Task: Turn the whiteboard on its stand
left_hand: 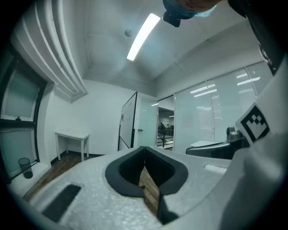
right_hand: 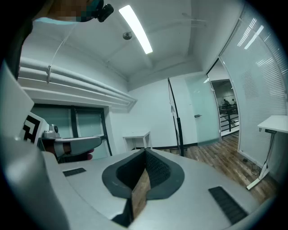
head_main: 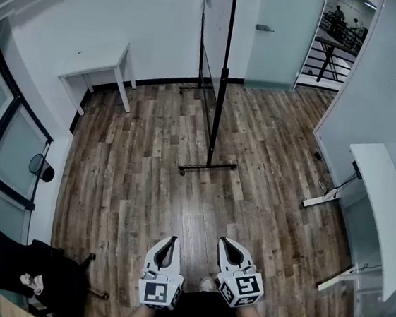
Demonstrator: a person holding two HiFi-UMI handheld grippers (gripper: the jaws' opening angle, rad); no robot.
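Observation:
The whiteboard (head_main: 210, 63) stands edge-on to me on its black stand (head_main: 218, 107), far across the wooden floor, with its foot bar (head_main: 207, 167) nearest me. Both grippers hang low by my body, well short of it. My left gripper (head_main: 172, 239) is shut with nothing in it, and my right gripper (head_main: 223, 241) is shut and empty too. In the left gripper view the whiteboard (left_hand: 128, 117) shows beyond the closed gripper (left_hand: 144, 149). The right gripper view shows the stand's pole (right_hand: 176, 117) past the closed gripper (right_hand: 145, 152).
A small white table (head_main: 99, 63) stands by the far wall at the left. A glass door (head_main: 283, 36) is behind the board. A white desk (head_main: 384, 204) runs along the right side. A round bin (head_main: 41, 167) and a dark chair (head_main: 9, 260) are at the left.

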